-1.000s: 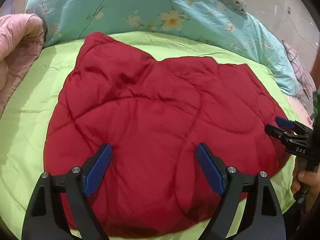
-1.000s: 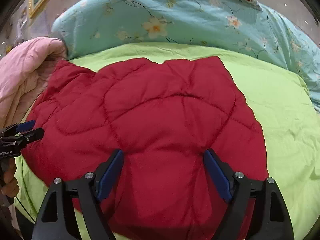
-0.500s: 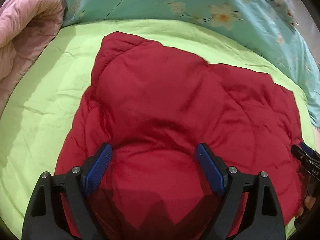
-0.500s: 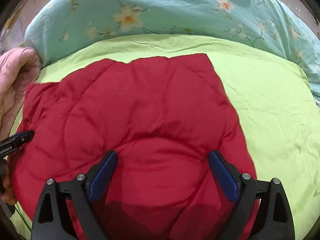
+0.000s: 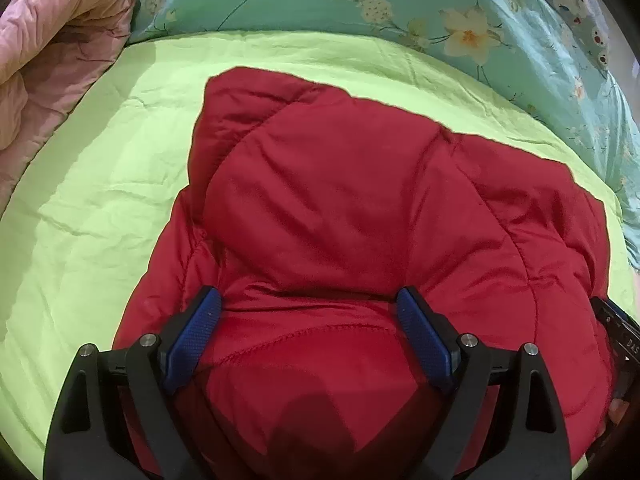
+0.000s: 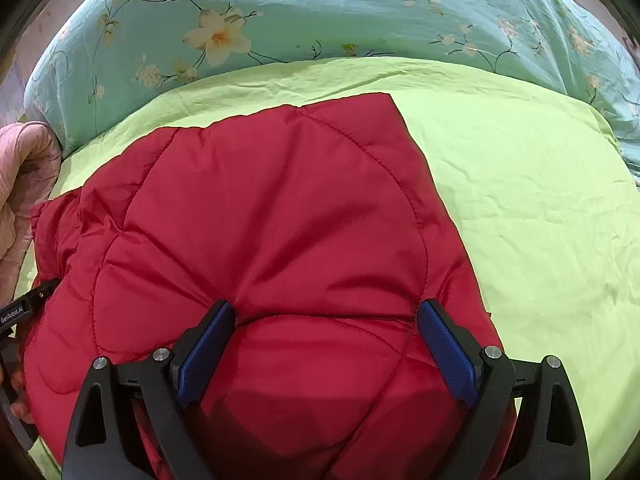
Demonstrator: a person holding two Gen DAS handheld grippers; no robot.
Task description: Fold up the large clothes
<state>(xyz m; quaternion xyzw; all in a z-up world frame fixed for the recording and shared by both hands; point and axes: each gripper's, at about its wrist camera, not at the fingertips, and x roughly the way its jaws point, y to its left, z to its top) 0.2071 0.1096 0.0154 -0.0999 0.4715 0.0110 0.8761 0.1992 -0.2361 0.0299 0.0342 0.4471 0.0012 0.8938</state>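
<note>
A red quilted padded garment (image 5: 360, 208) lies on a lime-green bedcover (image 5: 100, 184); it also fills the right wrist view (image 6: 272, 232). My left gripper (image 5: 308, 324) is open, its blue pads pressed down into the garment's near left part, with a hump of red fabric between them. My right gripper (image 6: 326, 336) is open too, its pads sunk into the near right part, straddling a bulge of fabric. Each gripper shows at the edge of the other view: the right one in the left wrist view (image 5: 618, 332), the left one in the right wrist view (image 6: 28, 300).
A teal floral duvet (image 6: 320, 16) is heaped along the far side of the bed. A pink quilted blanket (image 5: 52, 52) lies at the left. Bare green cover (image 6: 540, 208) stretches to the right of the garment.
Both grippers have come down and forward onto the garment, pressing into it. The fabric has bunched up between the pads and the far part has folded and shifted.
</note>
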